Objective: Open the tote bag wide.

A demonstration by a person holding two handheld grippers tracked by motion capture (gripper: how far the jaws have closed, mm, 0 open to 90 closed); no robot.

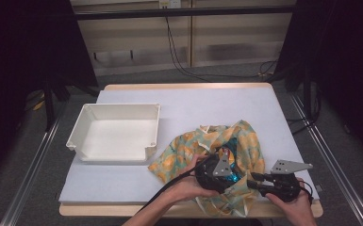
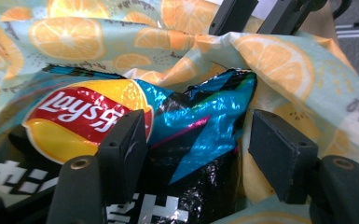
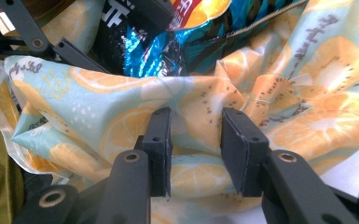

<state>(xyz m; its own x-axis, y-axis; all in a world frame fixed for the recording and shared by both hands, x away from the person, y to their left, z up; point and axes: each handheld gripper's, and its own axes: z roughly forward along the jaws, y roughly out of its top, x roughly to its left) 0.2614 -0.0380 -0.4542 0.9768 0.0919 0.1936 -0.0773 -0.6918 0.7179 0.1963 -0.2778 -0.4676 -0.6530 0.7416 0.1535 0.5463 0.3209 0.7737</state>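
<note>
1. Working at the lower right of the high view, I have both tongs on a fruit-print bag that lies crumpled on the white table, with a chip packet pushed into its mouth
2. My left gripper reaches into the bag's opening; in the left gripper view its jaws stand well apart, one on each side of the chip packet, and I see a clear gap between the right pad and the foil, so nothing is gripped
3. My right gripper sits at the lower right edge of the bag; in the right gripper view its jaws are part-way open with a fold of the fruit-print bag pinched between the pads
4. The packet's blue and black foil shows at the top centre of the right gripper view, above that fold
5. A white bin stands at centre left of the high view, just beside the bag
</note>
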